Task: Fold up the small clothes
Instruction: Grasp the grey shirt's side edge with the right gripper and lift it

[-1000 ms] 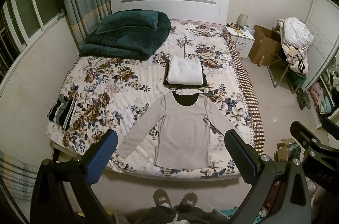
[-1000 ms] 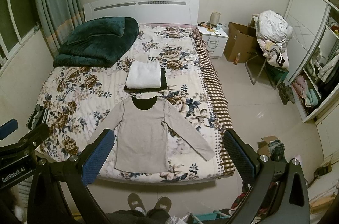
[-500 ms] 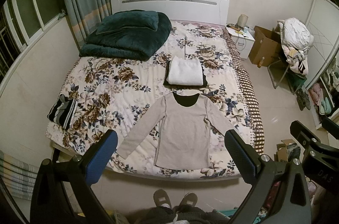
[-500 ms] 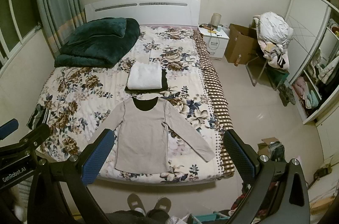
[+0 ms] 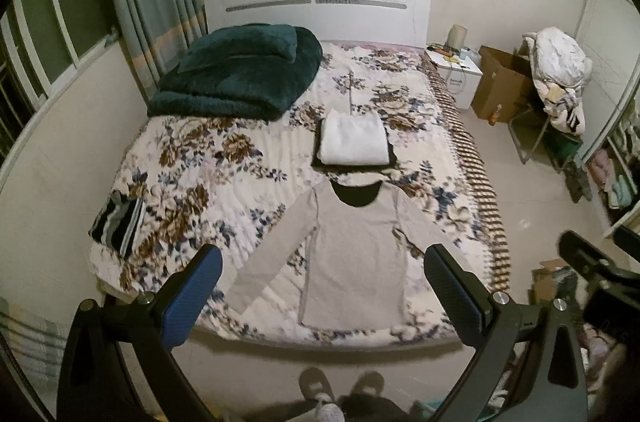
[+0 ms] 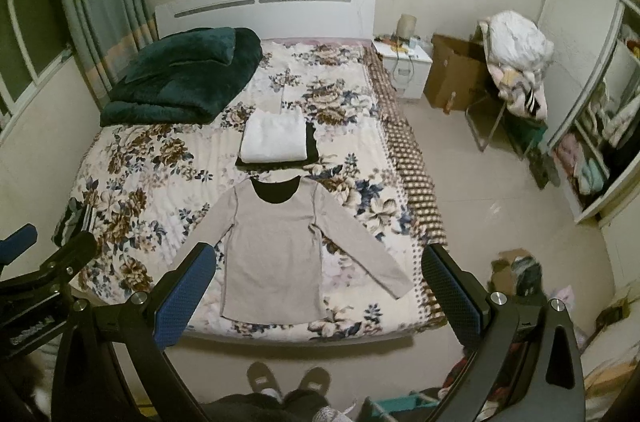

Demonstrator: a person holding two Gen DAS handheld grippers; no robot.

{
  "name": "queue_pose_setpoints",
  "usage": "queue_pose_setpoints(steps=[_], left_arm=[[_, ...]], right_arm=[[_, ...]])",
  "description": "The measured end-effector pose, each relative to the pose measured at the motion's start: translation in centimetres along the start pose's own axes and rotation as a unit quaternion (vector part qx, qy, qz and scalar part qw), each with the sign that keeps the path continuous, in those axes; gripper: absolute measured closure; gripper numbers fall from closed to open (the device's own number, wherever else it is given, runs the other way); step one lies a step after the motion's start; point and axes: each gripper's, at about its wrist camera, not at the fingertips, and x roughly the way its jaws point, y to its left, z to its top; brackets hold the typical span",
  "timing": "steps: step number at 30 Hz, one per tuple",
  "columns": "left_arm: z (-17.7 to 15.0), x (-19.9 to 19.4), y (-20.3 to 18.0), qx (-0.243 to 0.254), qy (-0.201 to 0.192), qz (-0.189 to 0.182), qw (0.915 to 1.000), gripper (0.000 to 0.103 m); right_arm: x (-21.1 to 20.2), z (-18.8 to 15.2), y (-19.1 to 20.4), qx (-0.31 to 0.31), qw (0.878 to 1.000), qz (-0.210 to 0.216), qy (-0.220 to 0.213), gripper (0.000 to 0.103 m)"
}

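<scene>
A beige long-sleeved shirt [image 5: 352,250] lies flat near the foot of the floral bed [image 5: 224,174], sleeves spread out, dark collar toward the headboard. It also shows in the right wrist view [image 6: 276,246]. Behind it sits a folded white garment [image 5: 355,139] on a folded black one, also in the right wrist view [image 6: 275,139]. My left gripper [image 5: 320,282] is open and empty, held high above the bed's foot. My right gripper [image 6: 316,282] is open and empty, likewise above the foot.
A dark green blanket [image 5: 240,74] is piled at the far left of the bed. A striped garment [image 5: 118,222] lies at the bed's left edge. A nightstand [image 5: 454,78], cardboard box [image 5: 502,90] and a chair with clothes [image 5: 560,78] stand to the right.
Both grippers have shifted slightly, so the bed sits a little differently in view. The clothes have not moved.
</scene>
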Motion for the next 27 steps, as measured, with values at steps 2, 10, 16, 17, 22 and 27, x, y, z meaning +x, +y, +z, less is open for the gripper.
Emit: queue_pose_setpoints(steps=[2, 10, 16, 17, 22, 27], left_arm=[[0.3, 2.2, -0.4, 0.005, -0.001, 0.003, 1.0, 0.0], [-3.3, 16.5, -2.7, 0.03, 0.038, 0.021, 0.9986, 0.0], [-6.6, 28.4, -4.8, 0.009, 0.079, 0.046, 0.9957, 0.0], [-7.0, 30.5, -5.5, 0.009, 0.087, 0.058, 0.9944, 0.0], [-10.2, 39.6, -7.2, -0.009, 0.124, 0.084, 0.9887, 0.0], [-14.2, 47.2, -7.7, -0.005, 0.175, 0.116, 0.9778, 0.0]], right_arm=[[2.2, 0.5, -0.8, 0.026, 1.0, -0.008, 0.014, 0.0], [19.0, -2.9, -8.5, 0.151, 0.981, -0.077, 0.097, 0.0], [33.7, -9.7, -18.8, 0.244, 0.947, -0.112, 0.174, 0.0], [35.9, -11.0, -20.5, 0.256, 0.943, -0.112, 0.182, 0.0], [46.9, -17.7, -28.6, 0.334, 0.911, -0.107, 0.216, 0.008], [56.4, -23.9, -33.8, 0.424, 0.873, -0.082, 0.225, 0.013]])
